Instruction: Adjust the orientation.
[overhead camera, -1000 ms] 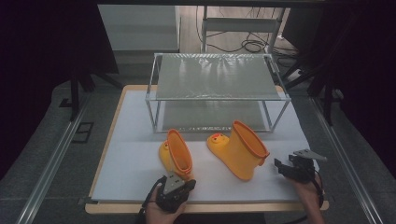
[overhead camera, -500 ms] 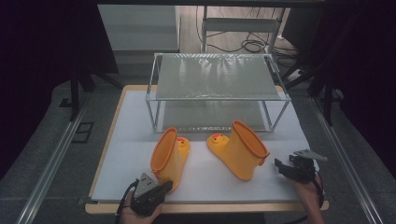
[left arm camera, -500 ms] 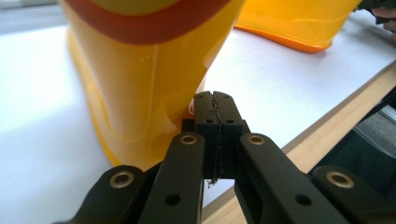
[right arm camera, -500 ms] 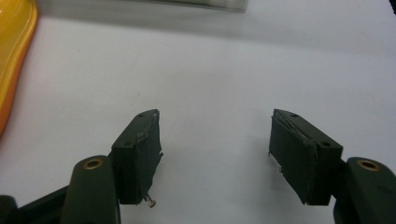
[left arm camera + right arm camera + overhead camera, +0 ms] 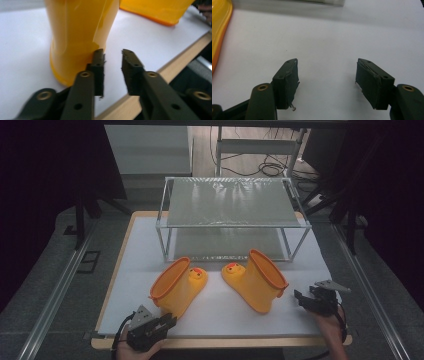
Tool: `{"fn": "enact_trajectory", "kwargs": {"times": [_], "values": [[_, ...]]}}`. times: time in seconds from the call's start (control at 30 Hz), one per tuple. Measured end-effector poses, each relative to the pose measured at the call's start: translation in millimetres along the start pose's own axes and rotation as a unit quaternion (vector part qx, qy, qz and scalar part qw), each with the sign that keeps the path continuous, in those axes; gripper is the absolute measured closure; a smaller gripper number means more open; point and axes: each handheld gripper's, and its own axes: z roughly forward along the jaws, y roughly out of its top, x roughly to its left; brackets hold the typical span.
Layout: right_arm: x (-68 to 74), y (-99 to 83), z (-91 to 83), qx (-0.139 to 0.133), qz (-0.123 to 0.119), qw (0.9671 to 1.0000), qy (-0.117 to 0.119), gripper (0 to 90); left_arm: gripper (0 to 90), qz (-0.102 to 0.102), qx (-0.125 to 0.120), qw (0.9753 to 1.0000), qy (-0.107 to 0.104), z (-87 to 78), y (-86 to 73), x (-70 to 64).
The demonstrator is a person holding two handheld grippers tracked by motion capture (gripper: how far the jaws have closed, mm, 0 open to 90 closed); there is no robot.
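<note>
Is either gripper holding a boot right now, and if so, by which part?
Nothing is held. The left gripper is open beside the left boot, near its top rim; the right gripper is open over bare table.

Two glossy yellow-orange rubber boots with duck-face toes, both on the white counter [image 5: 220, 312] in front of a wire shelf. Left boot [image 5: 175, 285] tilted, opening facing near-left, toe pointing inward. Right boot [image 5: 257, 280] leaning, opening toward the right, toe pointing inward. Toes near each other, not touching.

two boots [image 5: 220, 282] before shelf rack [image 5: 232, 215]
</note>
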Motion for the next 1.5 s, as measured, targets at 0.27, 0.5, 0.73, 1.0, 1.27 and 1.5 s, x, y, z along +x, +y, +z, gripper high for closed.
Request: {"fn": "enact_trajectory", "kwargs": {"times": [0.27, 0.5, 0.73, 1.0, 1.27, 1.5], "values": [[-0.3, 0.8, -1.4, -0.005, 0.001, 1.0, 0.006, 38.7, 63.0, -0.067, -0.019, 0.9971, 0.031, -24.1, -9.1, 44.1], [3.4, 1.2, 1.1, 0.002, -0.005, 0.9999, 0.015, 40.2, 57.4, -0.07, 0.02, 0.9971, 0.021, -5.4, 10.8, 69.7], [5.8, 1.0, 0.4, -0.004, -0.019, 0.9992, 0.034, 41.5, 55.6, -0.077, 0.039, 0.996, 0.026, 12.3, 28.7, 81.5], [5.1, 1.0, -2.7, -0.006, -0.017, 0.998, 0.06, 51.9, 52.2, -0.079, 0.037, 0.996, 0.019, 14.9, 28.0, 82.9], [17.5, 1.7, -2.1, 0.007, -0.062, 0.993, 0.1, 71.1, 50.1, -0.077, 0.036, 0.9963, 0.016, 14.1, 28.6, 85.4], [24.1, 4.4, -5.3, 0.02, -0.091, 0.9857, 0.14, 87.3, 49.7, -0.075, 0.038, 0.9964, 0.013, 13.0, 29.3, 84.8]]}}
